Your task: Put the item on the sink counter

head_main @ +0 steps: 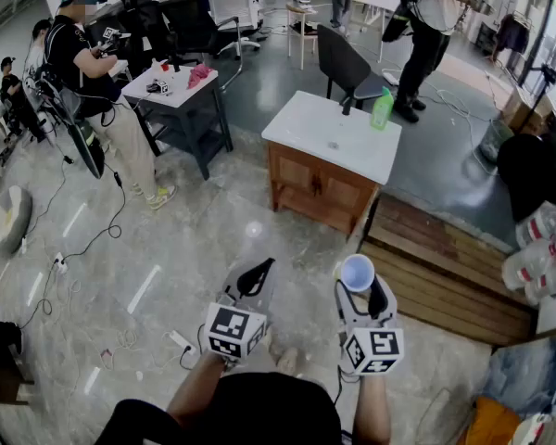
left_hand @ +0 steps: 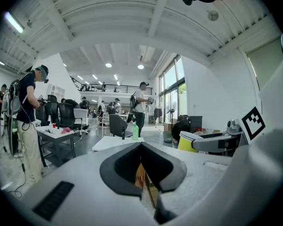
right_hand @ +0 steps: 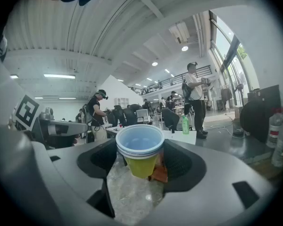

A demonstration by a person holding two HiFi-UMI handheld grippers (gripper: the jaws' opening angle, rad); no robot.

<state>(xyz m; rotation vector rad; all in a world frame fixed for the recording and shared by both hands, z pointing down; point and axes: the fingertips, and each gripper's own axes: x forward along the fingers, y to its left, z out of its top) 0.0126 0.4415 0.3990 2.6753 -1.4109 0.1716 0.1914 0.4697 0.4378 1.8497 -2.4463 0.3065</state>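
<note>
Yellow and blue cups, stacked, are clamped between the right gripper's fingers, well short of the white sink tabletop; the left gripper's fingers are pressed together, empty. The stack should be kept upright and set down clear of the green bottle

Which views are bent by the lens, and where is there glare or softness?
Left gripper view and right gripper view: strong fisheye, black corners, the white ceiling beams curve. Head view: straighter lines, a bright lamp reflection on the glossy grey floor. Right gripper view: the stacked blue and yellow plastic cups are sharp.
</note>
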